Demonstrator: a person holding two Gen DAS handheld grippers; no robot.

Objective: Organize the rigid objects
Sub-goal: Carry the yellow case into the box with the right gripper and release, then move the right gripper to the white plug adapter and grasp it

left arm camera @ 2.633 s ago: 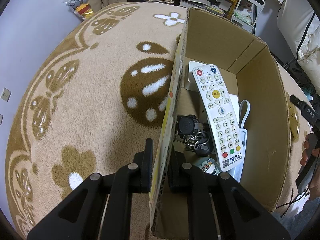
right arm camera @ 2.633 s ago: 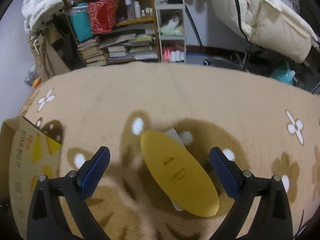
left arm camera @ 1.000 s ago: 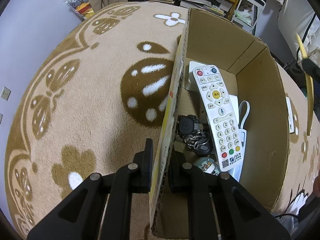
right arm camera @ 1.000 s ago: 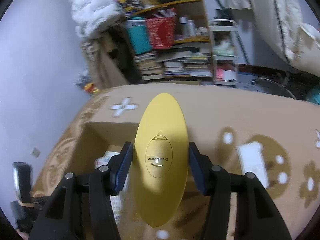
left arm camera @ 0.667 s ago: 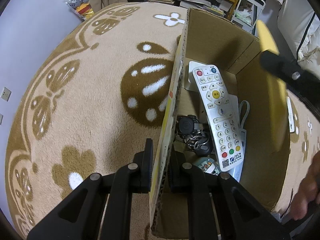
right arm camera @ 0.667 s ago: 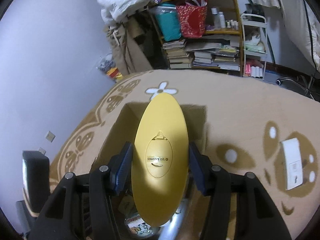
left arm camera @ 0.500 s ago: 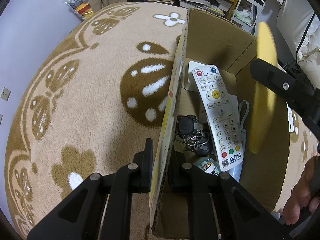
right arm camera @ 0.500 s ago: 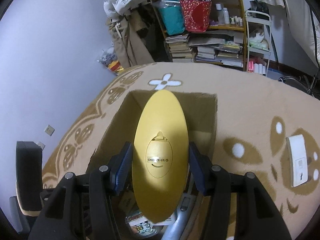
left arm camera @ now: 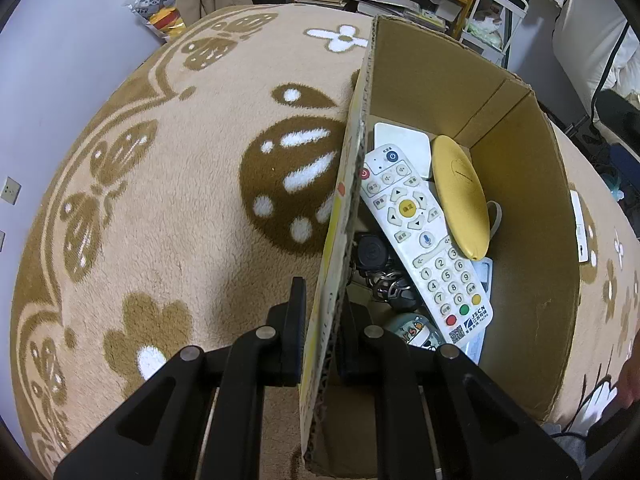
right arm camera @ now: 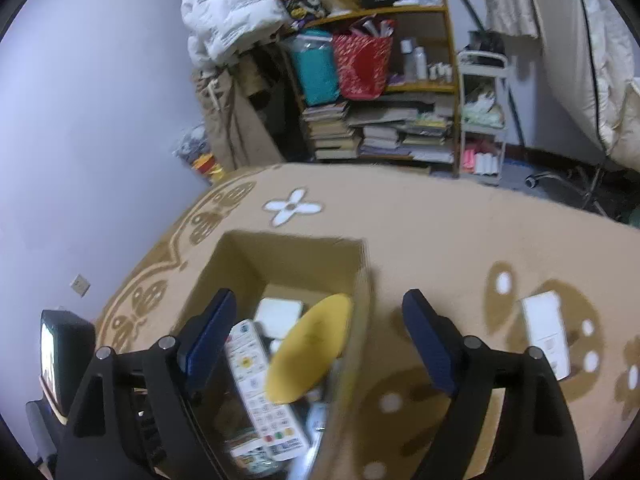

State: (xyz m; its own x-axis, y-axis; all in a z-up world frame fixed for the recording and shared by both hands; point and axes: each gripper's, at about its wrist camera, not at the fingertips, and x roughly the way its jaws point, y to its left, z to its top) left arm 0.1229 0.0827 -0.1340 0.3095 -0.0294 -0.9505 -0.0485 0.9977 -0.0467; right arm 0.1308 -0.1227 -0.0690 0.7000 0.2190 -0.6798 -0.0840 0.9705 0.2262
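The right wrist view is smeared with motion blur: the cardboard box (right arm camera: 256,264) loses its near wall, and the white remote (right arm camera: 260,384) has unreadable buttons. In the left wrist view the remote (left arm camera: 424,240) and the yellow oval case (left arm camera: 460,196) cover a dark tangle (left arm camera: 380,272), perhaps keys. A white flat item (left arm camera: 580,228) beyond the box is half hidden.
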